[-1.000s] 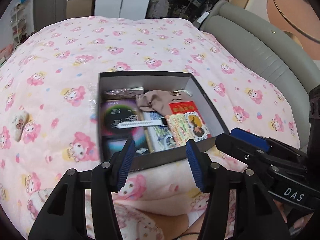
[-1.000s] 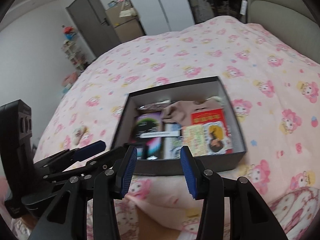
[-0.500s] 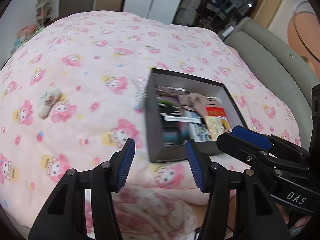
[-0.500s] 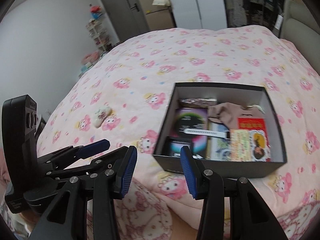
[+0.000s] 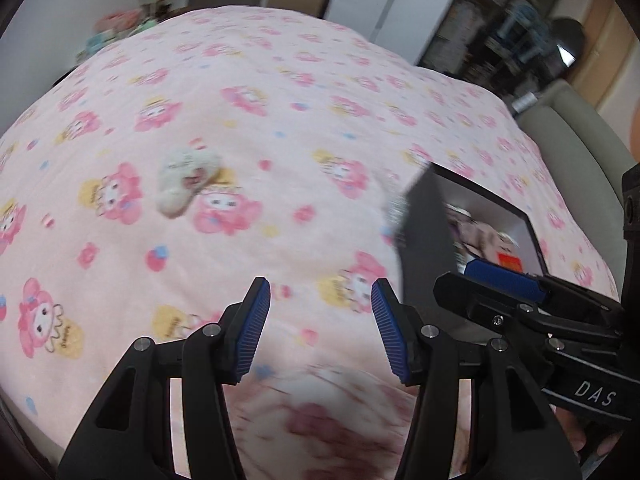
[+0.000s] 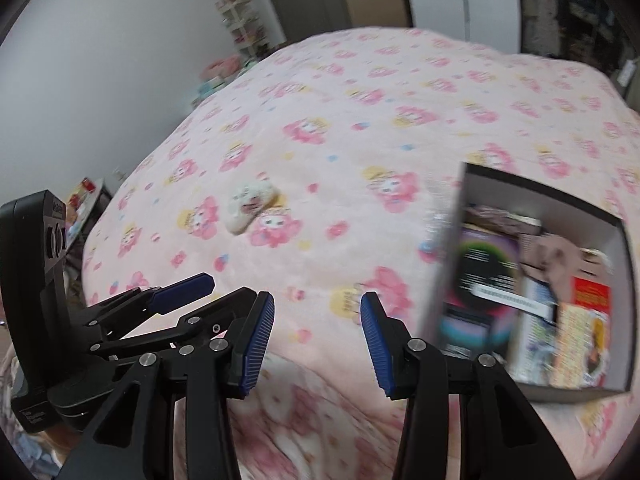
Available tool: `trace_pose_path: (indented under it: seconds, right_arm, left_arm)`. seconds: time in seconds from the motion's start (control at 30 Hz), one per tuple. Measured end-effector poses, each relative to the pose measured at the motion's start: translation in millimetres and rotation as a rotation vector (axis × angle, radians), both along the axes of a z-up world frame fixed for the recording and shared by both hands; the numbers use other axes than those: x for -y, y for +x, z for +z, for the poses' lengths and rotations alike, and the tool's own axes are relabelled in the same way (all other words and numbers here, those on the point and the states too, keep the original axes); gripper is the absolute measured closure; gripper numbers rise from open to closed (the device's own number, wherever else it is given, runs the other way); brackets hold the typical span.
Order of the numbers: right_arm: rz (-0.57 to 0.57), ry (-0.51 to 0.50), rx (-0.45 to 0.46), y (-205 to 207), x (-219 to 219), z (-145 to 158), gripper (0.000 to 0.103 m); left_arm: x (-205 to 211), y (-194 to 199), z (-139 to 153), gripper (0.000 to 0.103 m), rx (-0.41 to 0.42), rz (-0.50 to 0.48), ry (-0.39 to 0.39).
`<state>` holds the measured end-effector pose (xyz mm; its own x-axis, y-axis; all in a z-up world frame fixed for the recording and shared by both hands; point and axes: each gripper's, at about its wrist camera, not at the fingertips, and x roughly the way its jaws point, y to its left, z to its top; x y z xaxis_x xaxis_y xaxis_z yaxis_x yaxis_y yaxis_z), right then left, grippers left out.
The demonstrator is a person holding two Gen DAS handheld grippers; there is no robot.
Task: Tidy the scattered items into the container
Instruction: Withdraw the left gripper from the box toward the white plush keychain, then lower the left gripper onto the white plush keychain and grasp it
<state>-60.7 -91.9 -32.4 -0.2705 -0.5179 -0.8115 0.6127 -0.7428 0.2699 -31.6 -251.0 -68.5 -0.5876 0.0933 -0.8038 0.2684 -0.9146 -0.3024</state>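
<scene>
Small plush toy (image 5: 186, 184) lies alone mid-bed (image 5: 280, 92), nothing blocking it; box (image 6: 536, 188) toward headboard-side edge. Both tools, left tool (image 5: 320, 332) and right tool (image 6: 318, 346), part-open, empty. Right view alone shows box contents clearly.

Black two-finger left gripper (image 5: 320, 328), ribbed blue pads, silver screws; right gripper (image 6: 317, 340) alike, "DAS" lettering

The bed cover (image 5: 248, 92) is pale pink, printed all over with pink-hooded cartoon figures, yellow patches and small blue dots; the small plush toy (image 5: 185, 186) at ten o'clock is cream-white with a pink blotch; the box (image 6: 442, 280) is dark grey outside, light inside; in it lie a black pack with a green-and-purple ring (image 6: 486, 264), a beige cloth (image 6: 558, 256) and a red-and-yellow packet (image 6: 590, 300); each claw is black with ribbed blue pads (image 5: 253, 332); the wall (image 6: 120, 40) is white.
</scene>
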Motion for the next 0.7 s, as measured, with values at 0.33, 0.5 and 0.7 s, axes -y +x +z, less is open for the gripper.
trace_pose_path:
  seconds: [0.33,0.5,0.7]
  right_arm:
    - [0.086,0.012,0.154,-45,85,-54,0.061]
    - [0.106,0.023,0.178,-84,128,-76,0.061]
    - [0.154,0.023,0.182,-126,185,-102,0.061]
  left_arm:
    - [91,-25,-48,0.047,0.023,0.167,0.064]
    - [133,-42,-80,0.047,0.041,0.260,0.108]
    - [163,-69,-119,0.047,0.052,0.322,0.162]
